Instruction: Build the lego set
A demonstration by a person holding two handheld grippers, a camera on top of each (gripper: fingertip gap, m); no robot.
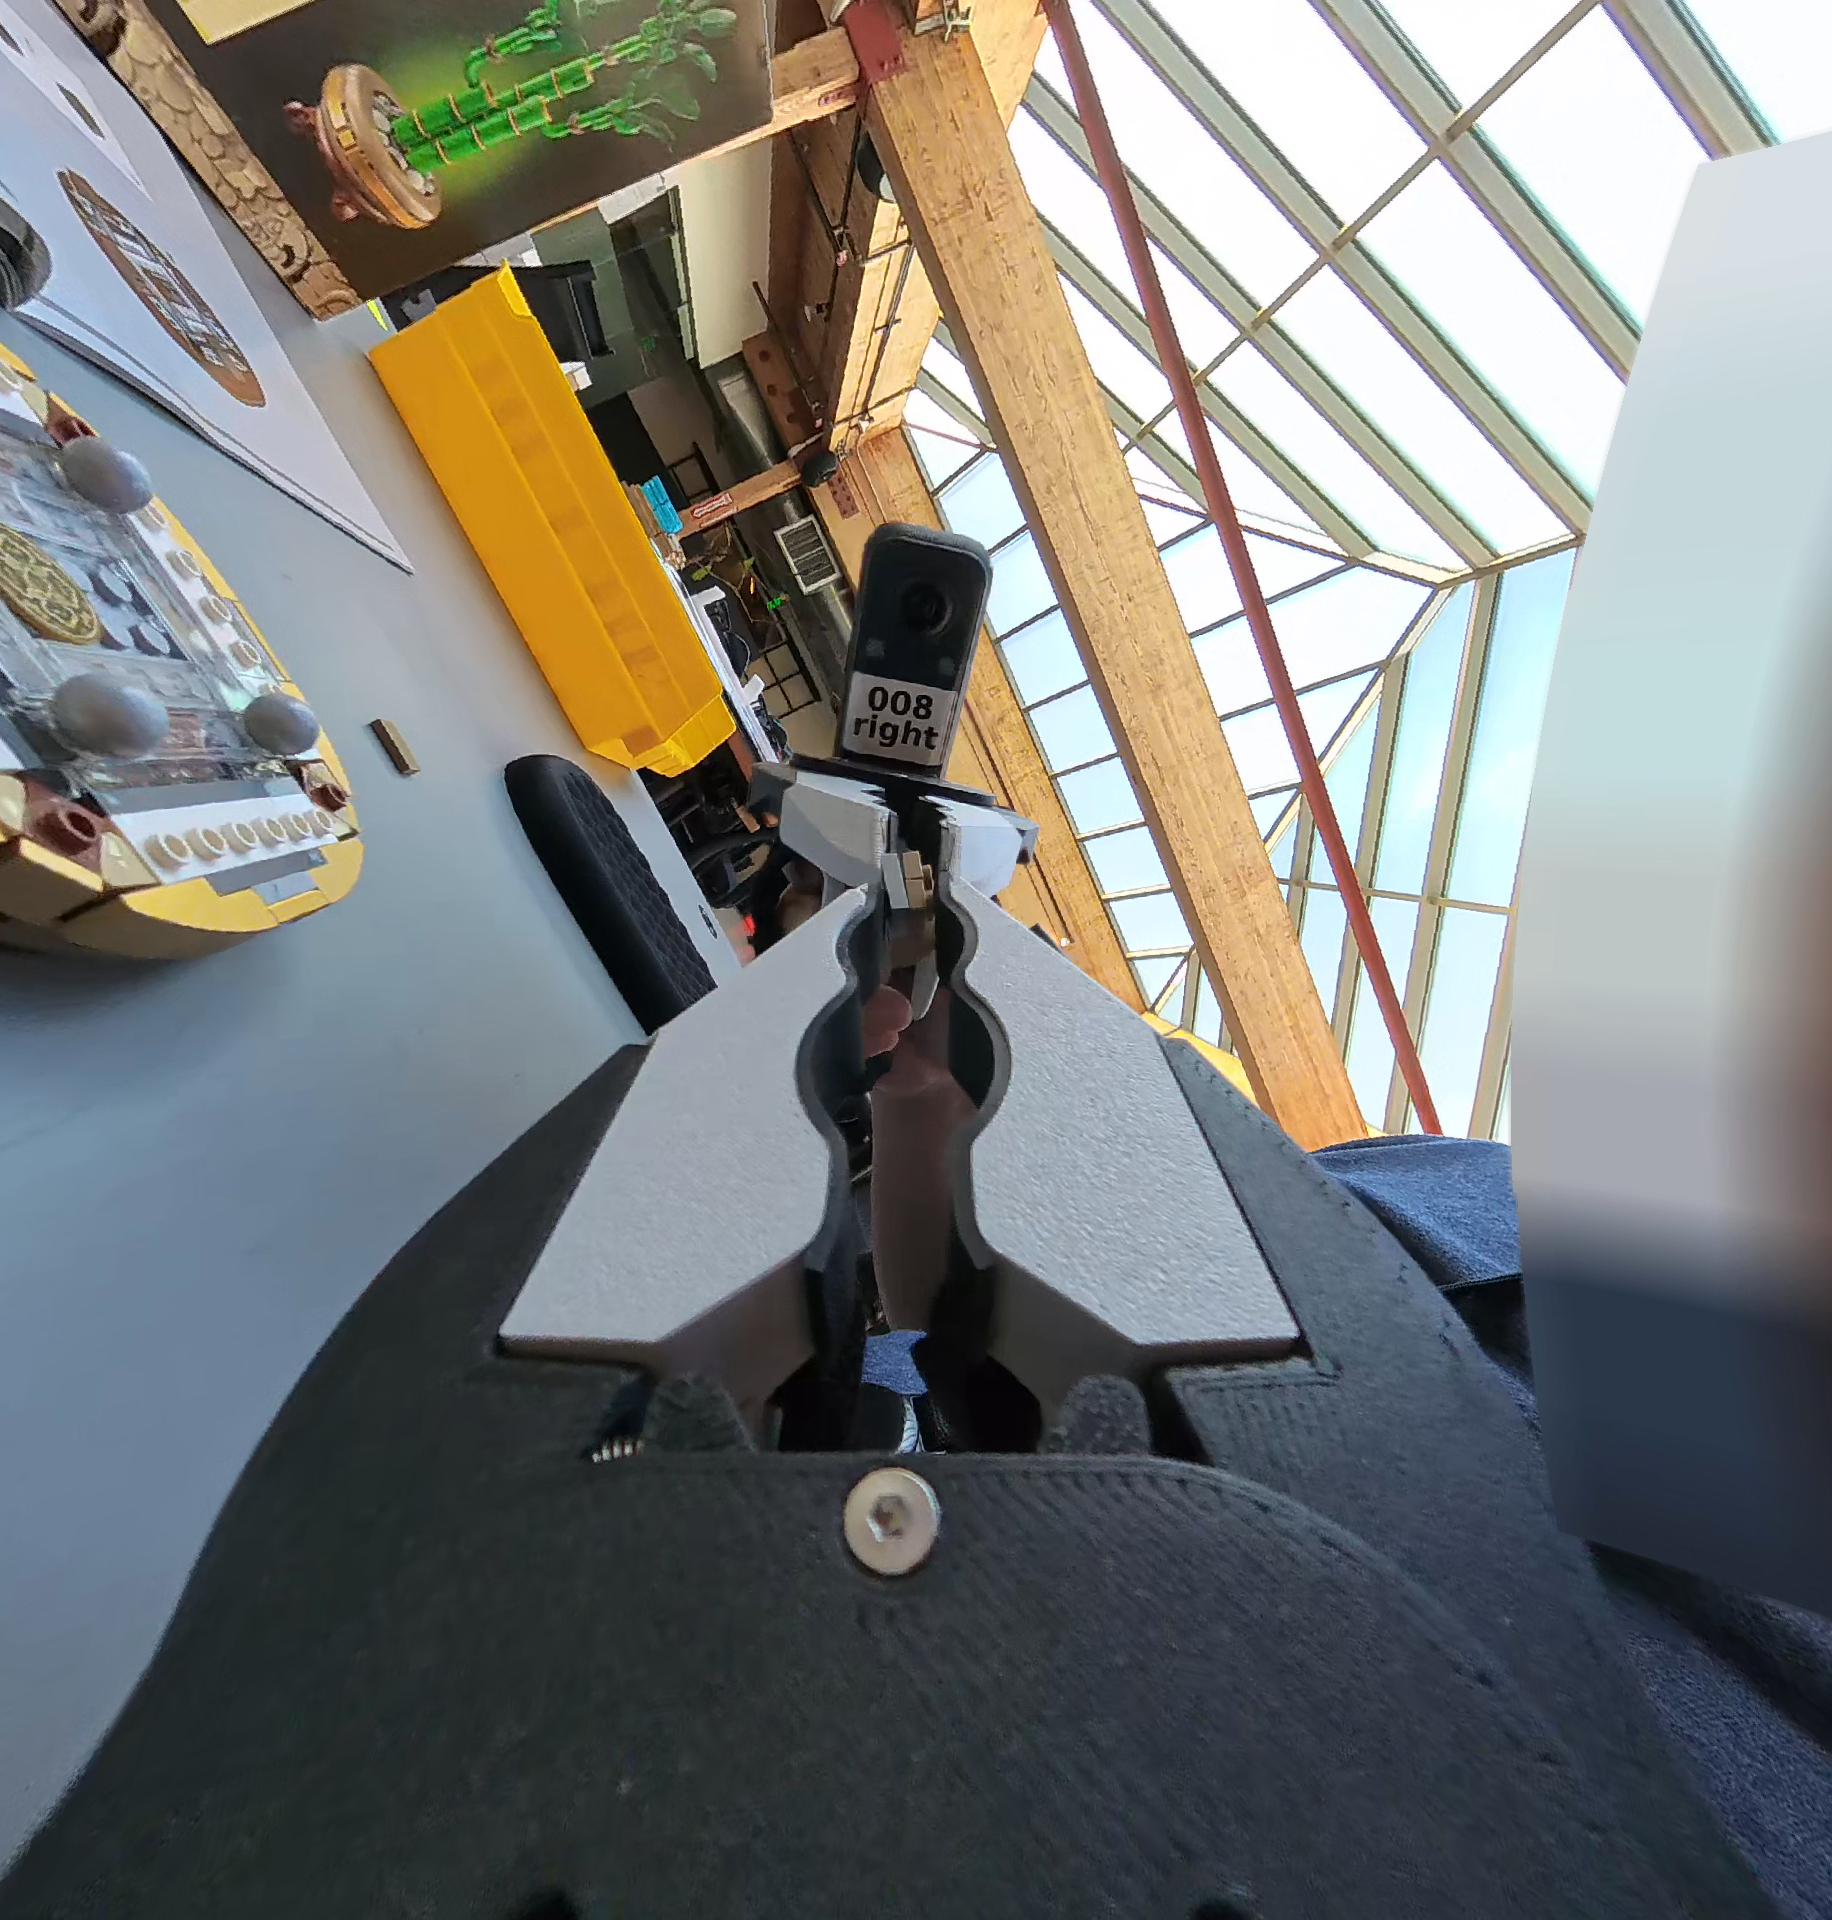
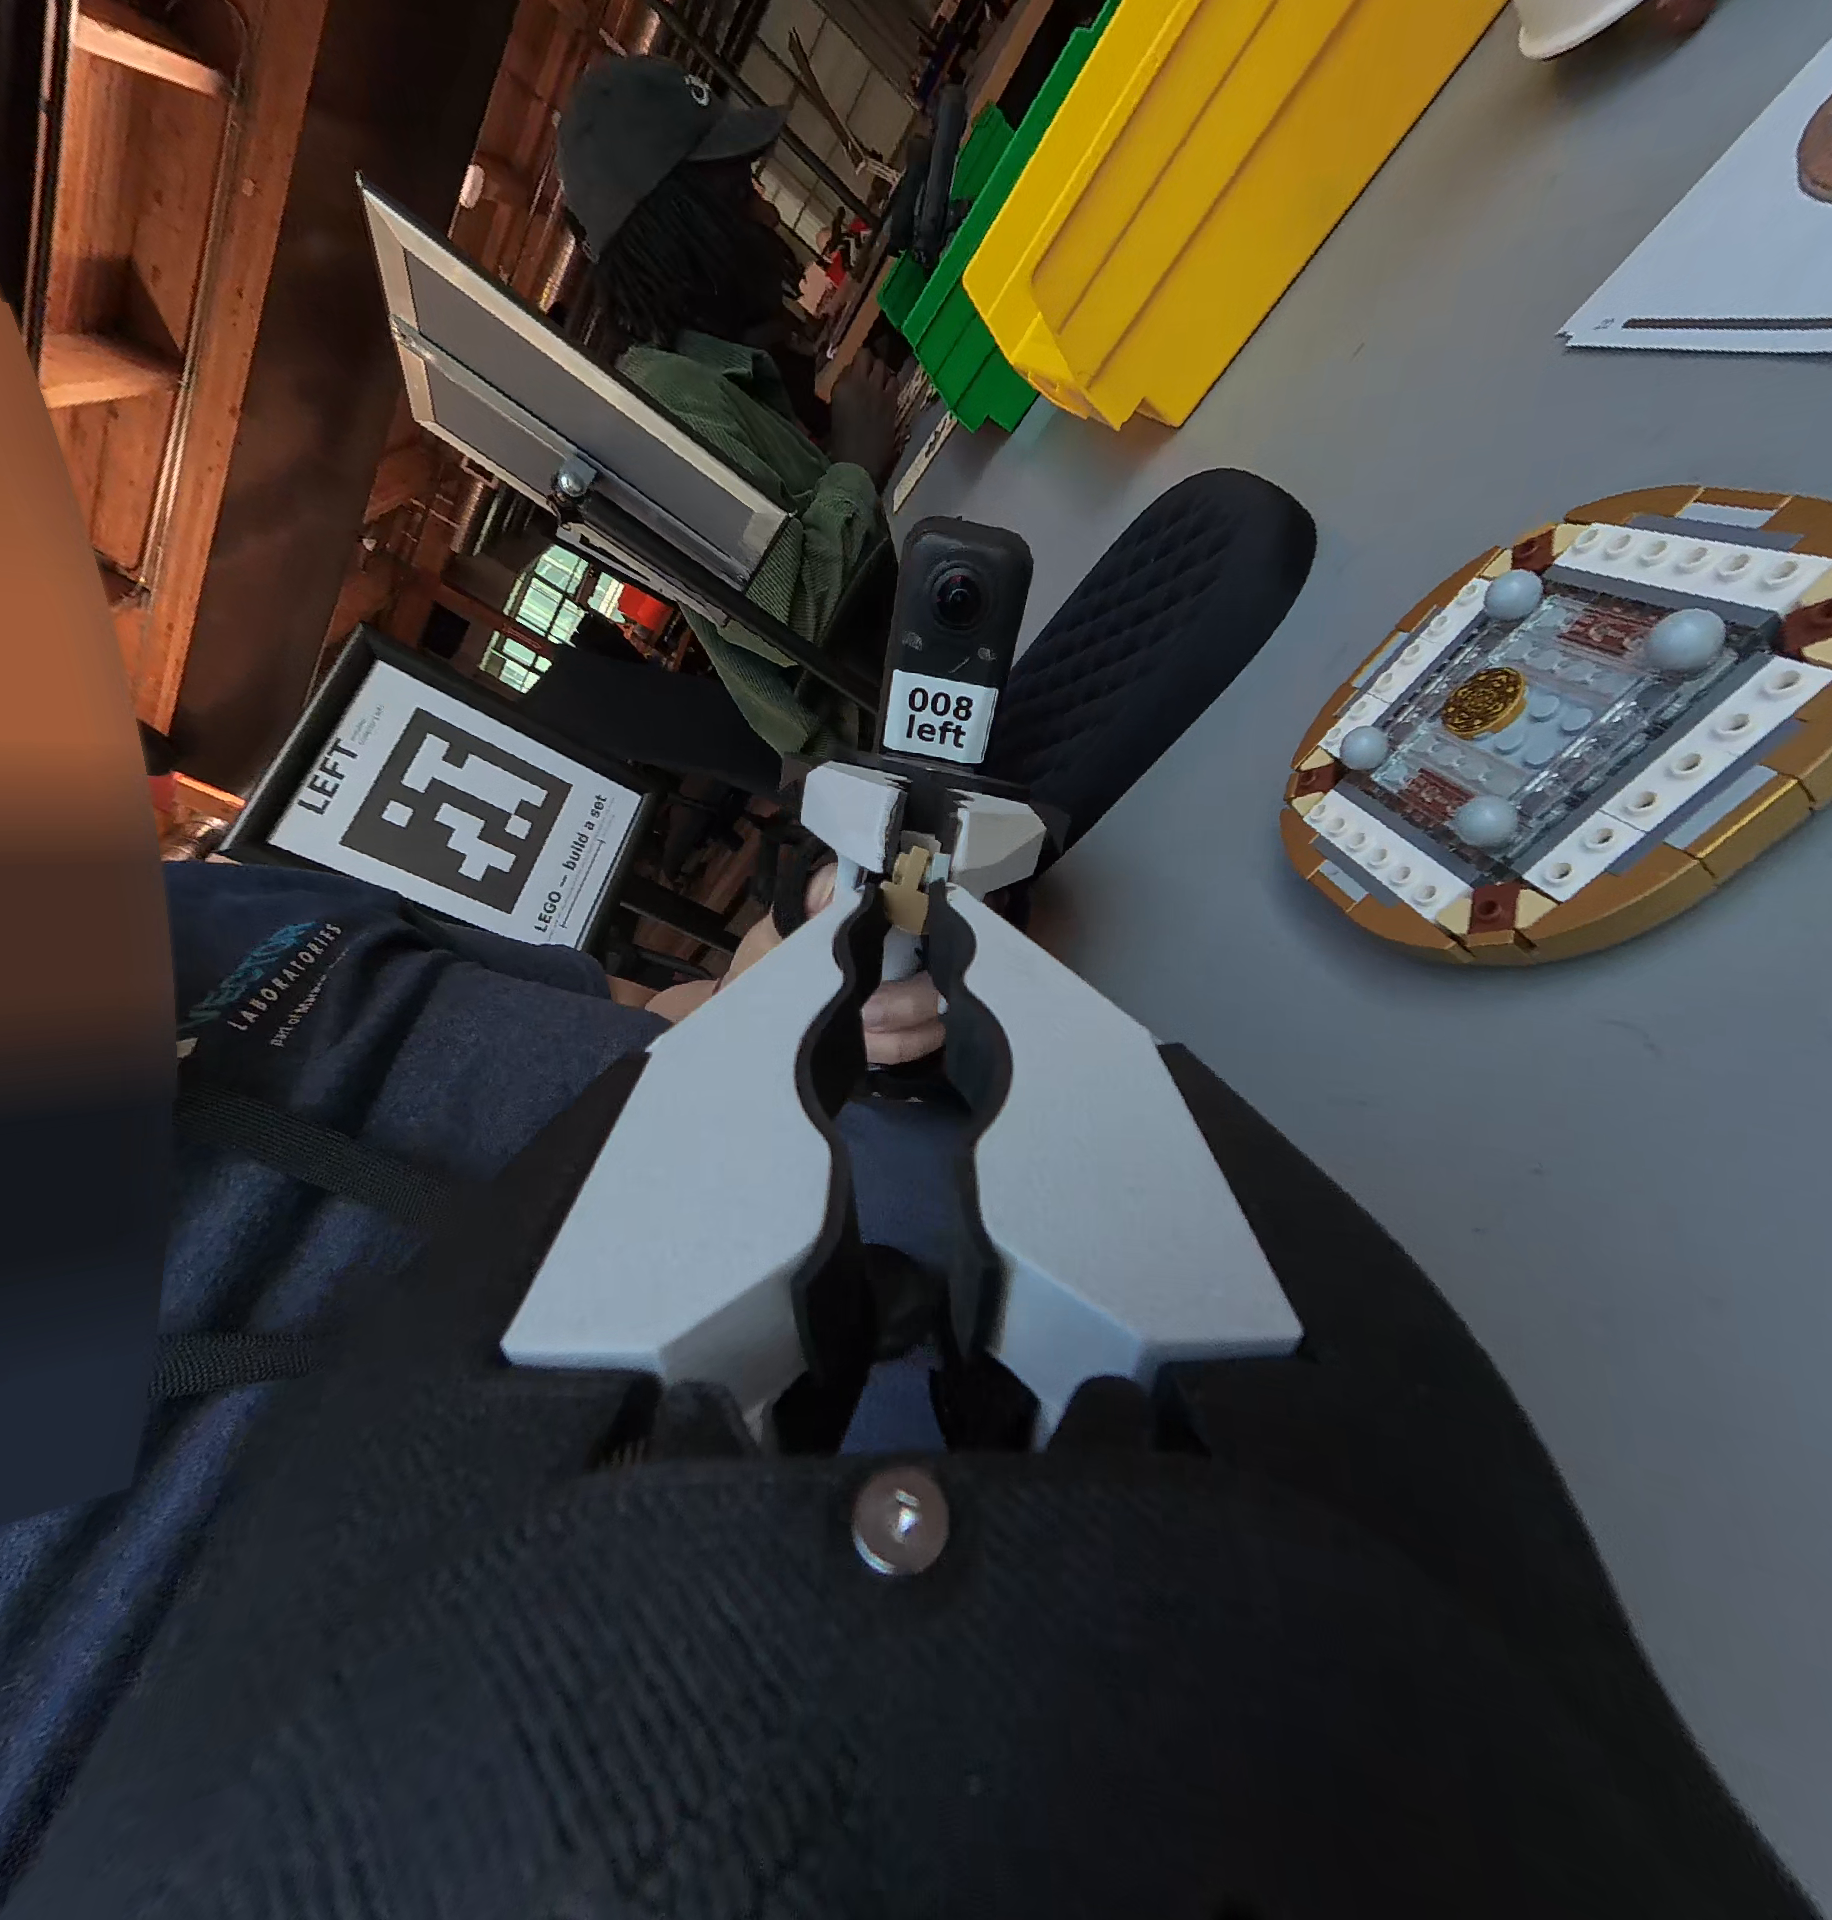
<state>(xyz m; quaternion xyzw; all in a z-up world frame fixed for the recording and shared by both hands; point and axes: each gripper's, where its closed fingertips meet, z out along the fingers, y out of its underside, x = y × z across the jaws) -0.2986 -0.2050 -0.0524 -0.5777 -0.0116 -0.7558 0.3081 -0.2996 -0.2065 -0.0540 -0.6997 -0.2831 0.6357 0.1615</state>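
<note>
My left gripper [image 1: 907, 906] and right gripper [image 2: 907, 906] meet tip to tip in the air beside the grey table [image 2: 1514, 1195]. Both are shut on a small tan and grey lego piece [image 1: 912, 881] pinched between them, which also shows in the right wrist view [image 2: 907, 894]. Each view shows the other gripper straight ahead: the right one [image 1: 896, 831] and the left one [image 2: 922, 826]. The round gold-rimmed lego base [image 2: 1411, 925], with white plates, a clear centre, grey balls and a gold coin, lies on the table apart from both grippers; it also shows in the left wrist view [image 1: 299, 904].
A yellow bin [image 2: 1203, 208] and a green bin [image 2: 943, 270] stand at the table's far side. An instruction booklet [image 2: 1743, 208], the lego box [image 1: 455, 135], a black padded rest [image 2: 1151, 644] and one loose tan piece [image 1: 394, 746] are there. A person [image 2: 746, 395] sits behind.
</note>
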